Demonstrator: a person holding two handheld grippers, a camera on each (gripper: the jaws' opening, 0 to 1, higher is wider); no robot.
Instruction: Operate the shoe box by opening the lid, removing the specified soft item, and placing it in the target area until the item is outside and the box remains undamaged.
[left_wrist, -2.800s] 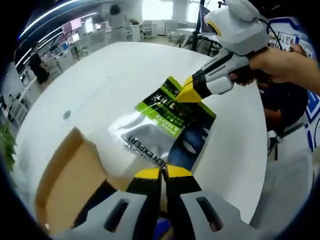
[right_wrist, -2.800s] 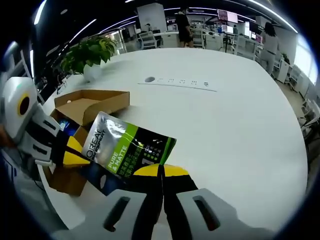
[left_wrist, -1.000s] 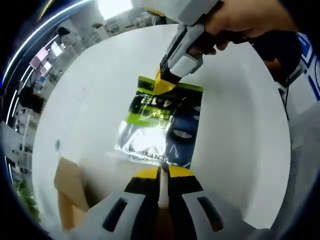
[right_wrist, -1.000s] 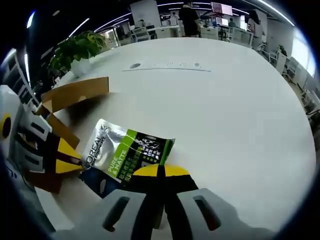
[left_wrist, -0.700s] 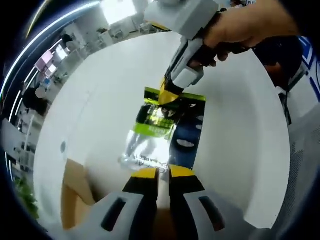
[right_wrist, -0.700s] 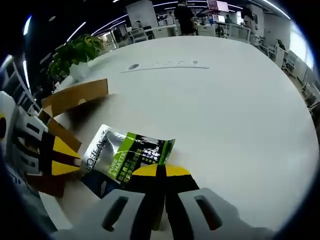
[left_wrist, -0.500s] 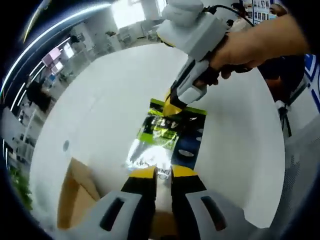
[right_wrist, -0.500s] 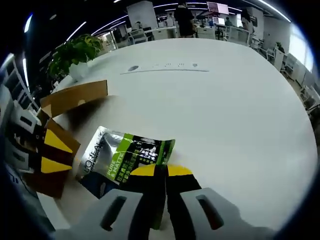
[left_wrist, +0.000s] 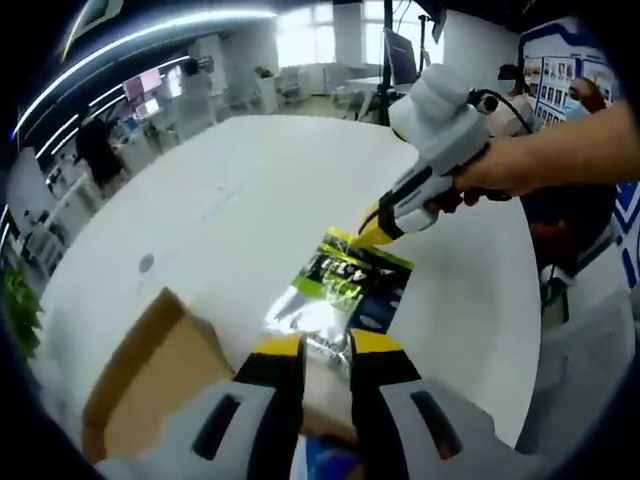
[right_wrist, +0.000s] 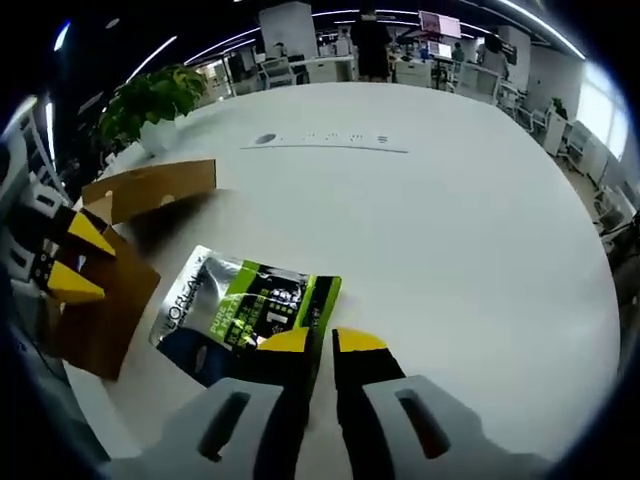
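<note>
The sachet (right_wrist: 243, 310) lies flat on the table (right_wrist: 450, 230) just ahead of my right gripper (right_wrist: 310, 343), the open shoe box (right_wrist: 120, 270) beside it, a potted plant (right_wrist: 155, 105) beyond.

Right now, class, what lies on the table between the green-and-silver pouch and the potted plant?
In the right gripper view, the open cardboard shoe box sits between the pouch and the potted plant; the rest of that stretch is bare white table.

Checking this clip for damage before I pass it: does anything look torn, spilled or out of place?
Nothing stands out. The sachet lies flat on the white table beside the open cardboard box, whose flaps look intact. Both the left claw and the right claw are open, off the sachet.
</note>
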